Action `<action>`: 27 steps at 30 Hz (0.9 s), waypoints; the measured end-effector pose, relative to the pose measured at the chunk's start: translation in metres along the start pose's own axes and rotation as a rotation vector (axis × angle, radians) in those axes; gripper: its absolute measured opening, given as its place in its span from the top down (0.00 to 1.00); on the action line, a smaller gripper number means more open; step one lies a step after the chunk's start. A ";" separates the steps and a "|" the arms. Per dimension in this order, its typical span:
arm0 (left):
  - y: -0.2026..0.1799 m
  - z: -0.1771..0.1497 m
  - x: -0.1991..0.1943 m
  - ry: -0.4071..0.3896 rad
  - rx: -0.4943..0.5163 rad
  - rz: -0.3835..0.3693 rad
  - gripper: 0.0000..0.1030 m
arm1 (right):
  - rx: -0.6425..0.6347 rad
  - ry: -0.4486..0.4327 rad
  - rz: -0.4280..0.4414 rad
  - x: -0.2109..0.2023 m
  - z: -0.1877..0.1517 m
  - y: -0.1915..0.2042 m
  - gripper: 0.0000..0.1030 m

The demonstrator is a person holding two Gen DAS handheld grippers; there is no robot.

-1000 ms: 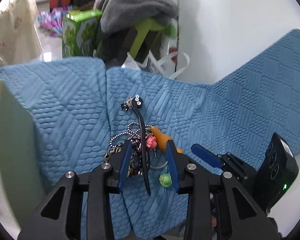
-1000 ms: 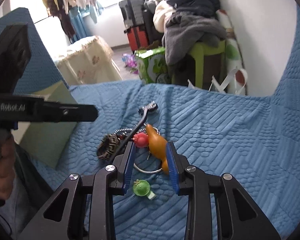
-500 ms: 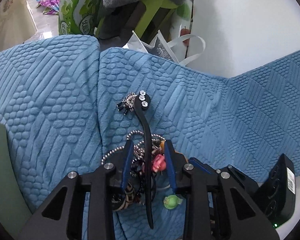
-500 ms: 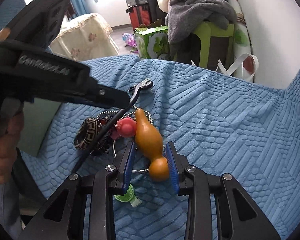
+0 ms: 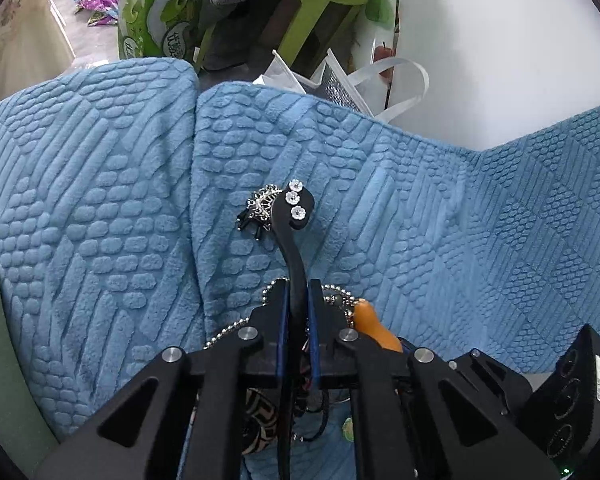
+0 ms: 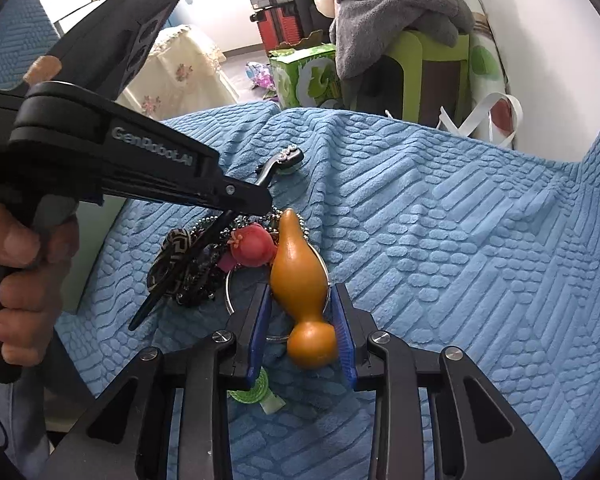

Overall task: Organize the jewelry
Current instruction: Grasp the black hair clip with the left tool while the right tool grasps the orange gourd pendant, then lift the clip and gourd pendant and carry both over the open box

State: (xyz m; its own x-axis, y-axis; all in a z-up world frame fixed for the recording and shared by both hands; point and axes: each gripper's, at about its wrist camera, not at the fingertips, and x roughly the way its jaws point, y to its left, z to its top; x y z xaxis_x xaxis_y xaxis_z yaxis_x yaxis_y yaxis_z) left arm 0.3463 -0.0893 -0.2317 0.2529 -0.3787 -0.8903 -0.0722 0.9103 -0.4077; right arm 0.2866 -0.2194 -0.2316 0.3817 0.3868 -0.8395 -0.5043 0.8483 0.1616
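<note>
A black hair stick (image 5: 296, 216) with three white flowers lies across a pile of jewelry on the blue blanket (image 5: 420, 220). My left gripper (image 5: 298, 292) is closing, its pads pressed on the stick's shaft. From the right wrist view the left gripper (image 6: 256, 200) reaches in from the left, above a red bead charm (image 6: 252, 246) and a patterned bracelet (image 6: 176, 242). My right gripper (image 6: 300, 288) is closing on an orange gourd pendant (image 6: 298, 268), which lies on the blanket with both pads against its belly. A silver bead chain (image 5: 228, 330) loops under the pile.
A silver ornament with black drops (image 5: 262, 206) sits beside the stick's head. A small green charm (image 6: 256, 390) lies under my right fingers. A pale green box (image 5: 4, 360) stands at the left. A hand (image 6: 12, 280) holds the left tool. Clutter and bags lie beyond the blanket's edge.
My left gripper came down and forward over the pile and its jaws drew together onto the hair stick. My right gripper sank a little around the gourd and narrowed slightly.
</note>
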 end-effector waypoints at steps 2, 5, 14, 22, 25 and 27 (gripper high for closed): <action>-0.002 -0.002 0.000 -0.010 0.019 0.012 0.92 | 0.006 0.003 0.000 0.000 0.000 0.000 0.74; -0.002 -0.005 -0.006 -0.026 0.015 0.017 0.92 | 0.023 0.007 0.007 -0.002 -0.003 -0.002 0.74; -0.007 -0.021 -0.050 -0.095 0.056 0.013 0.92 | 0.096 -0.018 0.000 -0.015 -0.001 -0.011 0.75; -0.020 -0.050 -0.085 -0.160 0.129 0.032 0.92 | 0.115 -0.039 -0.007 -0.035 -0.004 -0.010 0.75; -0.025 -0.058 -0.089 -0.172 0.168 0.060 0.92 | 0.102 -0.047 -0.028 -0.045 -0.006 -0.007 0.75; -0.025 -0.062 -0.090 -0.174 0.170 0.057 0.92 | 0.101 -0.061 -0.028 -0.053 -0.006 -0.003 0.75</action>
State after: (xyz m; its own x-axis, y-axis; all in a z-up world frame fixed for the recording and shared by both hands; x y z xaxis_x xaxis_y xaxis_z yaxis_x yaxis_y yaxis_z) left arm 0.2650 -0.0881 -0.1537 0.4165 -0.3048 -0.8565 0.0682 0.9499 -0.3049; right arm 0.2636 -0.2444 -0.1906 0.4422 0.3816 -0.8117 -0.4138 0.8897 0.1928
